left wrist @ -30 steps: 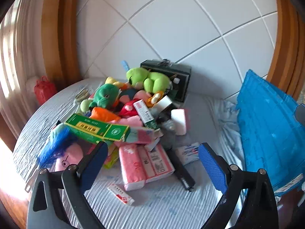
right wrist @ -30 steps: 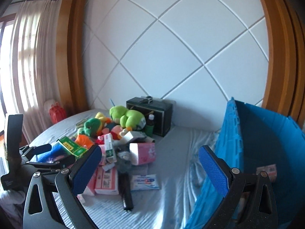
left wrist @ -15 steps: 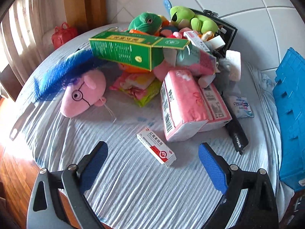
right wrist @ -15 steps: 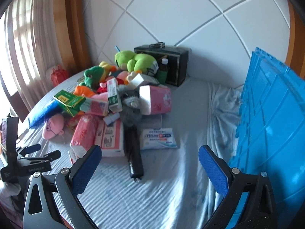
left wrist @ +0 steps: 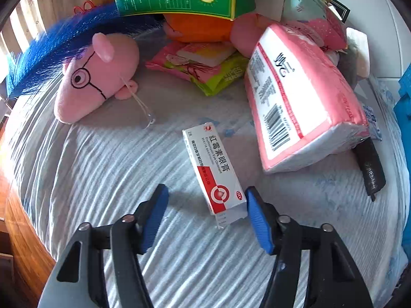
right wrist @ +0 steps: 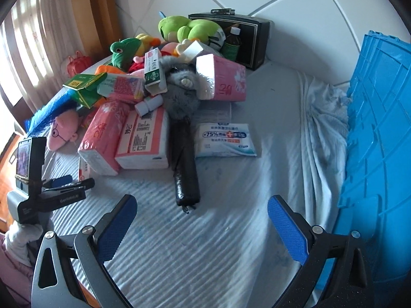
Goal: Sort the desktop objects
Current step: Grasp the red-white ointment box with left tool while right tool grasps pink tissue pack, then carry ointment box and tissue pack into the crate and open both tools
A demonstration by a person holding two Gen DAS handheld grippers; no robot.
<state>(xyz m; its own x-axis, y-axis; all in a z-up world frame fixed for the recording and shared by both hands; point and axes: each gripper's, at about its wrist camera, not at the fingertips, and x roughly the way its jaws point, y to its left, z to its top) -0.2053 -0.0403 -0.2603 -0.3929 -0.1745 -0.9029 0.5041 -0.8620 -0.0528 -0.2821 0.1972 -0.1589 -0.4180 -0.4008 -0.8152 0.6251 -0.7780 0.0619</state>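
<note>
Crowding ointment box [left wrist: 215, 172]: tissue pack [left wrist: 300, 107], pig plush [left wrist: 95, 77].

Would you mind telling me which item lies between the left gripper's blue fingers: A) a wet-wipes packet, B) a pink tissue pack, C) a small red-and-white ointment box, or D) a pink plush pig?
C: the small red-and-white ointment box lies between the closing jaws of the left gripper.
</note>
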